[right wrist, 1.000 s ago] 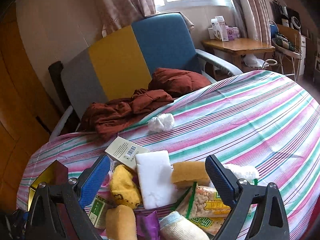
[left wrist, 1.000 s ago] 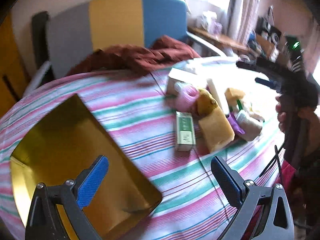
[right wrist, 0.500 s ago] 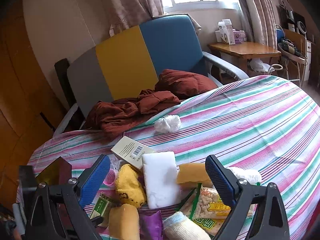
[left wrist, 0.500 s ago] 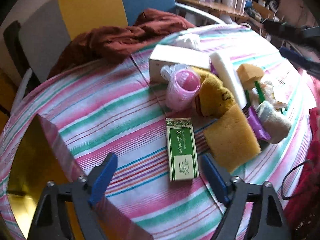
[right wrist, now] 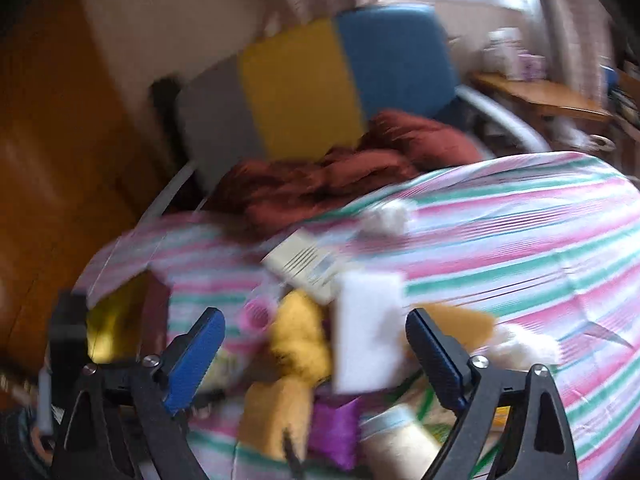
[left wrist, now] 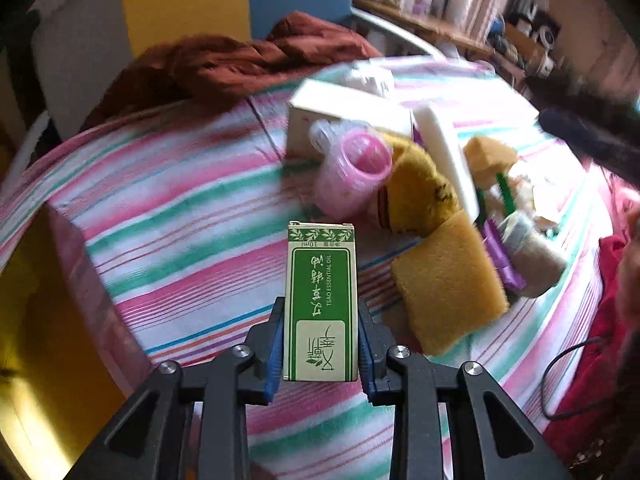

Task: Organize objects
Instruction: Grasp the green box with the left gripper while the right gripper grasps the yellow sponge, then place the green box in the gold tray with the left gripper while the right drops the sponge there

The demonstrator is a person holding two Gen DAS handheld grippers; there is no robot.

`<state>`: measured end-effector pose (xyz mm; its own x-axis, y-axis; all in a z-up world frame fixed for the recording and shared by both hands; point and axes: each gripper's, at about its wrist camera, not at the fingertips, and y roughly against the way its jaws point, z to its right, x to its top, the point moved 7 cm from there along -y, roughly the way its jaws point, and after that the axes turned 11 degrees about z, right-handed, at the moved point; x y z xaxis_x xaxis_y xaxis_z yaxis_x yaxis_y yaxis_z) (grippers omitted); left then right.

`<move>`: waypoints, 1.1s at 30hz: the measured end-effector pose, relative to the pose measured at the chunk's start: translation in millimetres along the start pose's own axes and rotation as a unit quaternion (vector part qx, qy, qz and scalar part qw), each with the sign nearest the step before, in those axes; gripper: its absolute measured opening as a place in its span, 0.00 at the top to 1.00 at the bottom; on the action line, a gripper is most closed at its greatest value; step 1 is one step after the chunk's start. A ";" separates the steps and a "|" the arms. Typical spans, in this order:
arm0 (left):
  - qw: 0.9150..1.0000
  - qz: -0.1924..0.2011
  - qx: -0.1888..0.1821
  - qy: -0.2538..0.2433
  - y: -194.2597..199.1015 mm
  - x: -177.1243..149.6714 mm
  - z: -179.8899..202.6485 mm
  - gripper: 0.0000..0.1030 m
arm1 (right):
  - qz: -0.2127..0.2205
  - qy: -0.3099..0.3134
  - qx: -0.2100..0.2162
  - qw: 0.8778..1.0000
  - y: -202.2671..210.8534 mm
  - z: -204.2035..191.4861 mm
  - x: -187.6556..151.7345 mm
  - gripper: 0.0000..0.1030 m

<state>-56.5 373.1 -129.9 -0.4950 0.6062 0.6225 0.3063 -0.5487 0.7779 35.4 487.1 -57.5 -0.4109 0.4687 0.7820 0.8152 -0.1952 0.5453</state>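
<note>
I have my left tongs [left wrist: 320, 344] clenched on the near end of the green essential-oil box [left wrist: 322, 304], the blue pads pressing its two long sides; the jaws have just been closing on it, and the box now sits between them with its far end pointing out over the striped bench [left wrist: 180, 216]. I take it by the narrow sides because that is the only width that fits a firm pinch, and a light carton like this should ride steadily that way. It lay a little apart from the heap, nearest to me, which I judge makes it the easy first pick. The gold tray [left wrist: 44, 320] waits at the near left, so that is probably where it goes. The rest of the clutter stays bunched to the right: the pink cup in plastic wrap [left wrist: 356, 168], the yellow plush toy [left wrist: 420, 192], the white sponge [left wrist: 448, 160] and the tan sponge [left wrist: 448, 288]. My right tongs [right wrist: 316, 356] hang released and wide above that heap, grasping nothing, their pads either side of the white sponge as seen from that wrist, though the blur hides whether they touch anything.
</note>
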 end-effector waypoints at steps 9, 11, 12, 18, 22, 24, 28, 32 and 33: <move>0.997 0.067 0.028 0.039 70.5 -9.5 -35.3 0.70 | -0.139 0.159 -0.004 0.977 -34.2 -50.3 -69.1 0.17; 0.996 0.072 0.033 0.051 81.7 -15.3 -45.6 0.70 | -0.155 0.182 -0.010 0.971 -37.4 -53.4 -79.6 0.26; 0.995 0.074 0.037 0.059 86.7 -17.7 -50.5 0.70 | -0.161 0.190 -0.013 0.968 -36.8 -52.5 -84.2 0.37; 0.990 0.088 0.055 0.095 108.7 -32.1 -72.8 0.70 | -0.164 0.196 -0.003 0.967 -36.2 -54.2 -87.9 0.50; 0.985 0.099 0.072 0.118 129.8 -46.5 -93.5 0.70 | -0.155 0.187 0.046 0.969 -23.9 -76.4 -82.4 0.50; 0.982 0.103 0.087 0.129 139.7 -55.8 -108.4 0.70 | -0.146 0.185 0.068 0.969 -16.4 -93.6 -78.6 0.50; 0.973 0.105 0.115 0.169 155.8 -79.3 -144.3 0.70 | -0.130 0.182 0.098 0.970 -4.6 -129.6 -71.3 0.50; 0.960 0.107 0.149 0.211 169.8 -105.2 -180.2 0.70 | -0.116 0.183 0.133 0.967 -4.5 -178.6 -66.6 0.50; 0.958 0.108 0.155 0.218 172.6 -109.3 -185.9 0.70 | -0.116 0.182 0.141 0.966 -5.6 -189.4 -67.0 0.50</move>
<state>-100.7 105.1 -79.7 -0.6641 0.1636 0.7295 0.6329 -0.3963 0.6651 -19.0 293.5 -55.7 -0.6701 0.1278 0.7312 0.7419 0.1442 0.6548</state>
